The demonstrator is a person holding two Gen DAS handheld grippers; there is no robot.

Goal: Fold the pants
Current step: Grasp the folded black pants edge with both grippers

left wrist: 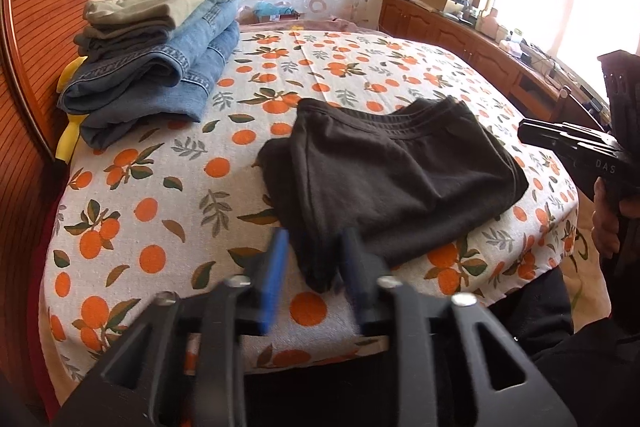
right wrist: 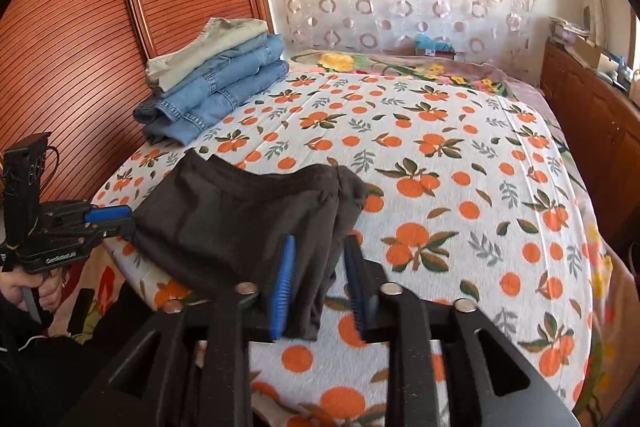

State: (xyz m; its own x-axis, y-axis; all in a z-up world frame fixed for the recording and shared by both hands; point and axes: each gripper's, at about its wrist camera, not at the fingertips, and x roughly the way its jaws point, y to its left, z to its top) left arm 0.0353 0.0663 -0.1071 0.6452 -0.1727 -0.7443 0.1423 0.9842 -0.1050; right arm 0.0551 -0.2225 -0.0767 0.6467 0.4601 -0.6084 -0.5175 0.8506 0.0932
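- Your left gripper [left wrist: 316, 275] stands partly open; a corner of the black pants [left wrist: 396, 179] lies between its pads, not pressed.
- Your right gripper [right wrist: 320, 287] is likewise partly open, loose cloth between the fingers.
- Black pants lie folded on the orange-print bedspread [right wrist: 460, 155], near its front edge.
- Folded jeans stack [left wrist: 160, 67] sits well apart, by the headboard.

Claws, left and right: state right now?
Left claw: open, black pants corner between its fingers, not pinched.
Right claw: open, pants edge hanging between its fingers, not clamped.
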